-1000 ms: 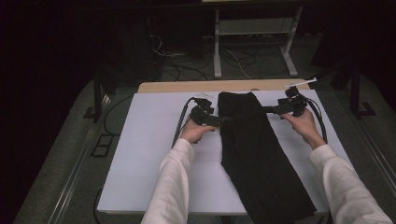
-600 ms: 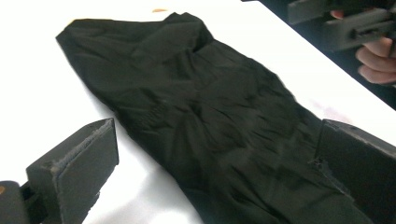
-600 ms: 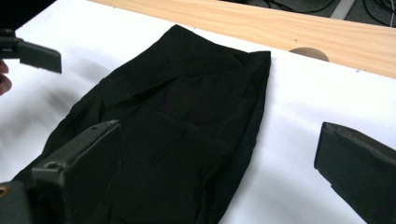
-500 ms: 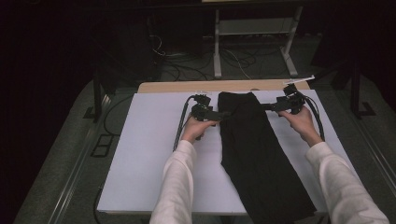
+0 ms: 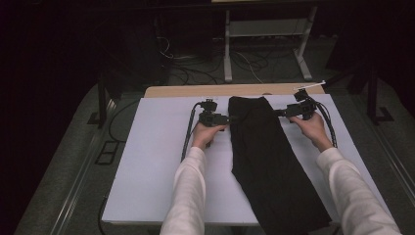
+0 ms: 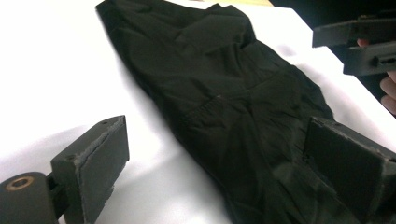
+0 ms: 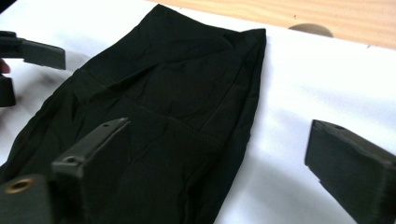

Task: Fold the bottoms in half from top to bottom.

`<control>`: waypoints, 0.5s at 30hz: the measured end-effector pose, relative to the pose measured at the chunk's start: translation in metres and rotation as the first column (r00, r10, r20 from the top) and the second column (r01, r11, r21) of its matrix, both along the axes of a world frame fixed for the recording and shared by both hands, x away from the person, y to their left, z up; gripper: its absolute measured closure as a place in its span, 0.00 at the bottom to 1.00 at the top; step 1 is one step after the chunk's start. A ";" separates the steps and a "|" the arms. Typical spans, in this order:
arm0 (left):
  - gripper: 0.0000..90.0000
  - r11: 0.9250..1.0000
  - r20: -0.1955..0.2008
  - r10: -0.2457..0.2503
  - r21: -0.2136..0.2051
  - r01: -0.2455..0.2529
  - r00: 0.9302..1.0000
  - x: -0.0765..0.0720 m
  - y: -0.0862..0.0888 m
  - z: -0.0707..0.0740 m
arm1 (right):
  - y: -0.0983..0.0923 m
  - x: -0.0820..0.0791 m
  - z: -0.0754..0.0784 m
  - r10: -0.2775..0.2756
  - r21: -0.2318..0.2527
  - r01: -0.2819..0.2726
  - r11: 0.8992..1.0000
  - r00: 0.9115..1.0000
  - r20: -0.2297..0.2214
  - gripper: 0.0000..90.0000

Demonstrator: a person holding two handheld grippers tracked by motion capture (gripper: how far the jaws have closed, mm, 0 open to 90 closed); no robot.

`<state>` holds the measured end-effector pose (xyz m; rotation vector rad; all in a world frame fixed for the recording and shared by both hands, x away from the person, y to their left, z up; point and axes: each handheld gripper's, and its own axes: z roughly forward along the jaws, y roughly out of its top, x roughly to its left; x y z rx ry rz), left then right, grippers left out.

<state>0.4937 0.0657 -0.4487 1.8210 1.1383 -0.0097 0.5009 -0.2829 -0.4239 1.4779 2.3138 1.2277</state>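
Note:
A black garment (image 5: 266, 156), folded long like trousers, lies on the white sheet (image 5: 156, 161) and runs from the far middle to the near right edge. My left gripper (image 5: 231, 118) sits at its left edge near the far end. In the left gripper view the left gripper (image 6: 219, 172) stands open, its jaws just closing a little, with the cloth's edge (image 6: 196, 126) between them and unpressed. My right gripper (image 5: 278, 112) is at the right edge. Here too the right gripper (image 7: 219, 168) is open, narrowing slightly over the cloth (image 7: 177, 116).
The far strip of the wooden tabletop (image 5: 195, 91) shows beyond the sheet. Black cables (image 5: 188, 132) trail from both grippers over the sheet. Behind the table stand a white metal frame (image 5: 227, 54) and loose floor cables. The surroundings are dark.
My left gripper has shifted a little toward the far end along the garment's left edge and sunk nearer the sheet. The right hand has hardly moved. The garment lies as before.

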 end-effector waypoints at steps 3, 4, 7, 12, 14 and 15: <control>0.09 1.000 -0.015 0.011 -0.003 -0.011 1.000 0.001 -0.001 -0.003 | -0.001 0.002 -0.004 -0.001 -0.005 0.001 1.000 1.000 -0.018 0.15; 0.11 1.000 -0.020 0.011 -0.004 -0.011 1.000 0.002 -0.001 -0.005 | 0.000 0.002 -0.005 0.000 -0.020 0.000 1.000 1.000 -0.025 0.16; 0.13 1.000 -0.034 0.014 -0.017 -0.015 0.999 0.002 -0.003 -0.008 | 0.000 0.004 -0.009 0.005 -0.014 -0.006 1.000 0.999 -0.047 0.17; 0.16 0.999 -0.031 0.010 -0.047 -0.012 0.999 0.002 -0.010 -0.011 | -0.002 0.007 -0.016 -0.008 0.014 0.009 1.000 0.996 -0.092 0.21; 0.16 0.998 -0.032 0.011 -0.054 -0.013 0.999 0.003 -0.012 -0.012 | -0.002 0.007 -0.018 0.000 0.027 0.003 1.000 0.995 -0.099 0.26; 0.16 0.999 -0.033 0.011 -0.049 -0.013 0.999 0.003 -0.012 -0.012 | -0.001 0.007 -0.019 0.003 0.031 0.000 1.000 0.995 -0.101 0.26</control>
